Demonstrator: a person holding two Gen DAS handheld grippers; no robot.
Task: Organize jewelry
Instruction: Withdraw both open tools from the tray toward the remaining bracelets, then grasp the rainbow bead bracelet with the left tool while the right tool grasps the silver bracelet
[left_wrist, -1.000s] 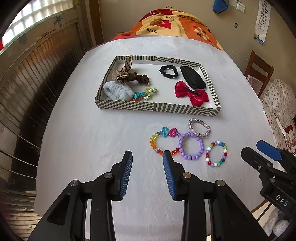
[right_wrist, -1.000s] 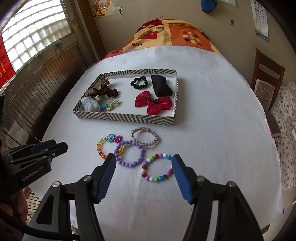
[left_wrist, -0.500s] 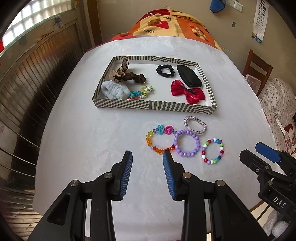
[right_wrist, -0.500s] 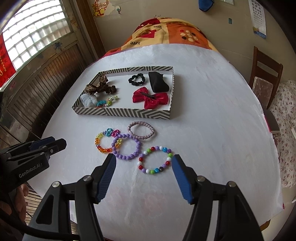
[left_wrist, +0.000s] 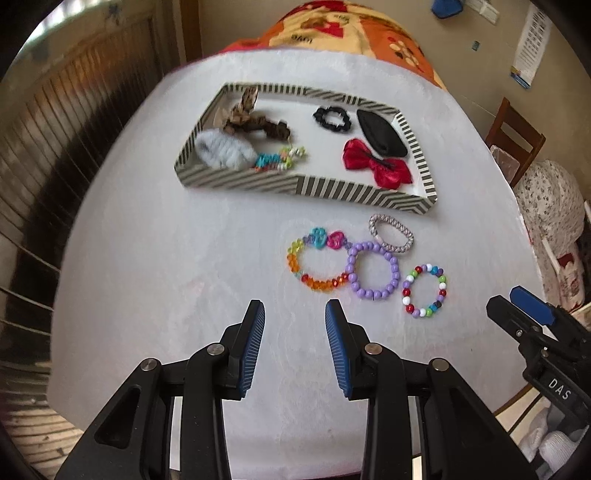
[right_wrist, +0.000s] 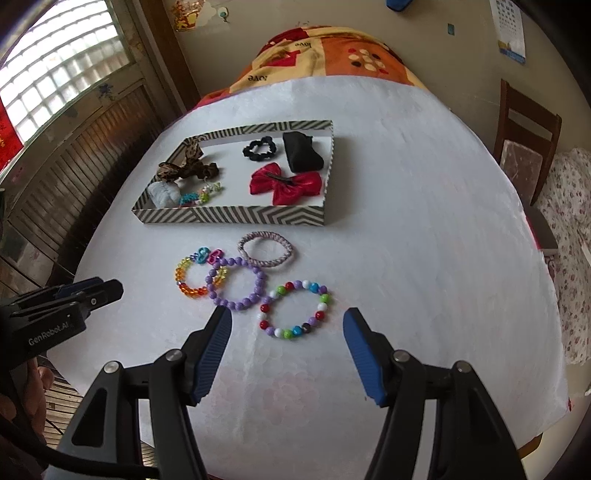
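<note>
Four bracelets lie loose on the table, just in front of the tray's near wall. The mixed-bead bracelet is the one nearest the table's near edge.

Key relation: the mixed-bead bracelet lies directly ahead of the right gripper, its near rim level with the fingertips, centred in the gap and flat on the table. It is a slightly oval ring, so no real long axis to align with. Right jaws spread wider than the ring, nothing between the pads. Right hand is clearly nearer.

Left gripper: jaws apart, narrower gap, empty. It sits over bare table; the orange bracelet and purple bracelet are ahead and to its right. The braided band is closest to the tray.

Change vs. one second ago: in the right view the mixed-bead bracelet sat partly toward the left finger; it is now centred and looks closer. Jaw spacing unchanged on both. No bracelet has shifted.
</note>
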